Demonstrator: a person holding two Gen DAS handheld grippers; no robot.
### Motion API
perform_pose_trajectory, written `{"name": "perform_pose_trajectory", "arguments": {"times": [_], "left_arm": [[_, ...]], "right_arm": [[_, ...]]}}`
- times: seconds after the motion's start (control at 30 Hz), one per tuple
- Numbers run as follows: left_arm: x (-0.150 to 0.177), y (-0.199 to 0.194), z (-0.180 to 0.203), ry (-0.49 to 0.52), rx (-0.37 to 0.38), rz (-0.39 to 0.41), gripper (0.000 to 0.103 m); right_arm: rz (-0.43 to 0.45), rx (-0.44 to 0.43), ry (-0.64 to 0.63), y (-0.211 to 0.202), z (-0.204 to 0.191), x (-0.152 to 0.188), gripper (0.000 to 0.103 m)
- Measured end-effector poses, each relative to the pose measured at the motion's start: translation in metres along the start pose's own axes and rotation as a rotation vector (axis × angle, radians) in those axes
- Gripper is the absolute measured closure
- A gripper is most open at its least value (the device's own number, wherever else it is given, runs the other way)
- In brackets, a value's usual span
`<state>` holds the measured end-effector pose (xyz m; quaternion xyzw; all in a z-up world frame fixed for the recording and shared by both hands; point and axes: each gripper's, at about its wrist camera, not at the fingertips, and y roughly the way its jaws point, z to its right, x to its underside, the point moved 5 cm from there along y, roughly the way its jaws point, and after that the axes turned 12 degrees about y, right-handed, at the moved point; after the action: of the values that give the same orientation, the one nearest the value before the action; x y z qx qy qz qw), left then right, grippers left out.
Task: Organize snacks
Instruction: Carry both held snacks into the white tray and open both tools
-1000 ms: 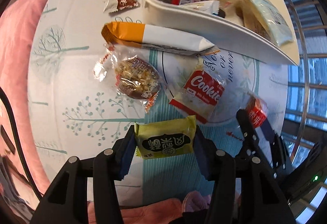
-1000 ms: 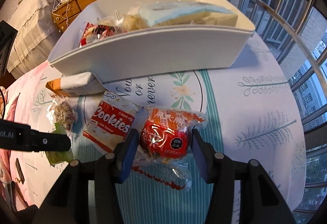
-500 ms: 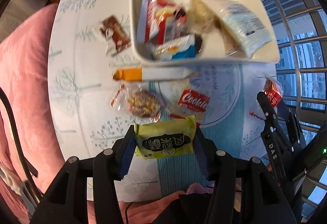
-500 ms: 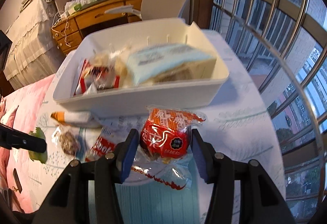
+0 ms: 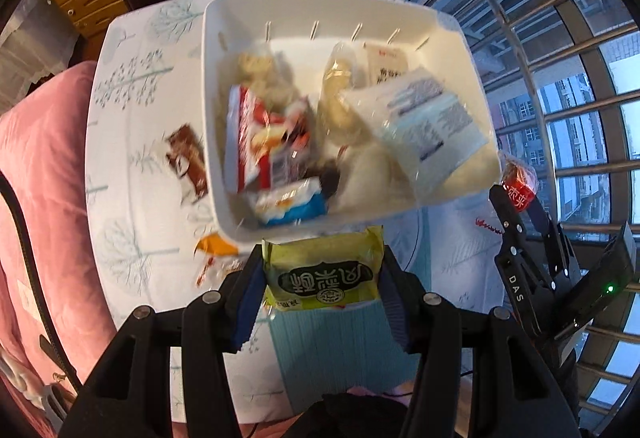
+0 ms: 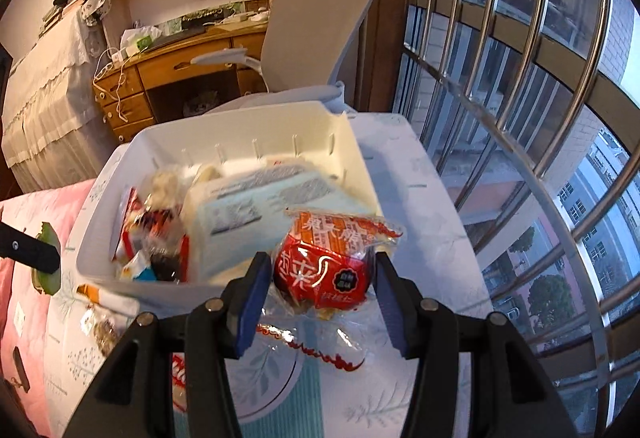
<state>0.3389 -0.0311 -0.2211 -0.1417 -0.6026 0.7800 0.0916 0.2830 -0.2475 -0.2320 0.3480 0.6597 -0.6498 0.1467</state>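
Note:
My left gripper (image 5: 322,274) is shut on a yellow-green snack packet (image 5: 323,272) and holds it in the air at the near rim of the white bin (image 5: 212,142). The bin holds several snack packets. My right gripper (image 6: 318,278) is shut on a red-and-orange snack packet (image 6: 326,266) and holds it above the bin's near right corner (image 6: 360,174). The right gripper also shows in the left wrist view (image 5: 520,198) at the bin's right side.
A brown chocolate packet (image 5: 188,162) lies on the tablecloth left of the bin. An orange-and-white packet (image 5: 216,244) and a nut snack (image 6: 102,330) lie by the bin's near side. A grey chair (image 6: 320,26) and window bars (image 6: 520,38) stand behind the table.
Both grippers have risen and moved forward toward the bin with their packets. The bin now fills the middle of both views, and the loose snacks have dropped below them.

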Motion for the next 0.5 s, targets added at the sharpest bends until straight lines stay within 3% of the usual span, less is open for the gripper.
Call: {"name": "perform_pose_trajectory", "arguments": {"times": [0.3, 0.47, 0.5], "left_arm": [[-0.034, 0.015, 0.01, -0.036, 0.041, 0.049, 0.05], [-0.042, 0.032, 0.014, -0.066, 0.056, 0.036, 0.05], [-0.043, 0.034, 0.014, -0.073, 0.055, 0.036, 0.046]], "right_arm": [[0.032, -0.044, 0.016, 0.017, 0.009, -0.02, 0.051], [0.04, -0.088, 0.006, 0.022, 0.005, -0.024, 0.051], [0.036, -0.097, 0.007, 0.023, 0.005, -0.024, 0.051]]}}
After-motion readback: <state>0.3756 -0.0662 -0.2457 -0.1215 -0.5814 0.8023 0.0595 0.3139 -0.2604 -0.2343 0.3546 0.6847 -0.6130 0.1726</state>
